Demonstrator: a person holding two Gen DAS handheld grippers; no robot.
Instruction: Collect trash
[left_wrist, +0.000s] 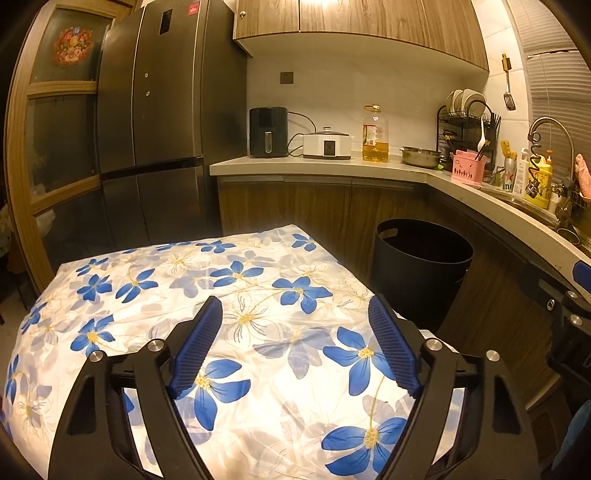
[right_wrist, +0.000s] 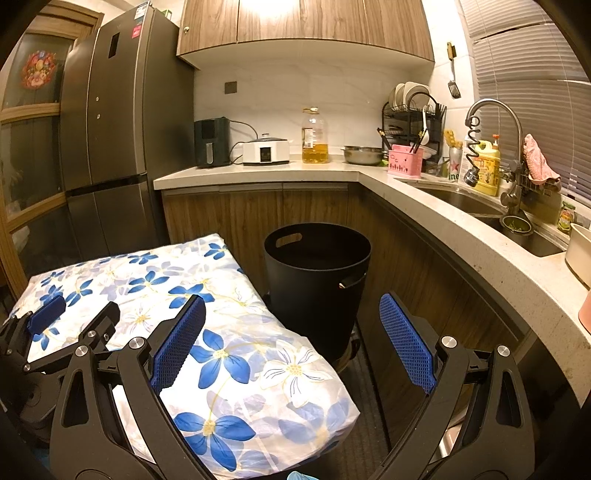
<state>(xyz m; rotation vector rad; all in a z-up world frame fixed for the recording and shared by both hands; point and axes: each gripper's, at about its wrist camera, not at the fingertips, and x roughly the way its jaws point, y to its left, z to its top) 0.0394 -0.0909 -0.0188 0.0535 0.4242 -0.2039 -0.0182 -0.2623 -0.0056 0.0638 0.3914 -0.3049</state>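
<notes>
A black round trash bin (right_wrist: 317, 280) with handle slots stands on the floor between the covered table and the counter cabinets; it also shows in the left wrist view (left_wrist: 421, 266). My left gripper (left_wrist: 295, 306) is open and empty above the table with the blue flower cloth (left_wrist: 236, 295). My right gripper (right_wrist: 293, 306) is open and empty, over the table's right edge (right_wrist: 258, 369) and short of the bin. The left gripper (right_wrist: 74, 314) shows at the left of the right wrist view. No loose trash shows on the cloth.
An L-shaped counter (right_wrist: 424, 192) carries an air fryer (right_wrist: 212, 142), cooker (right_wrist: 266, 149), oil bottle (right_wrist: 314, 136), steel bowl (right_wrist: 362, 155), pink caddy (right_wrist: 404, 160), dish rack (right_wrist: 413, 110) and sink with faucet (right_wrist: 495, 122). A dark fridge (right_wrist: 110, 110) stands at the left.
</notes>
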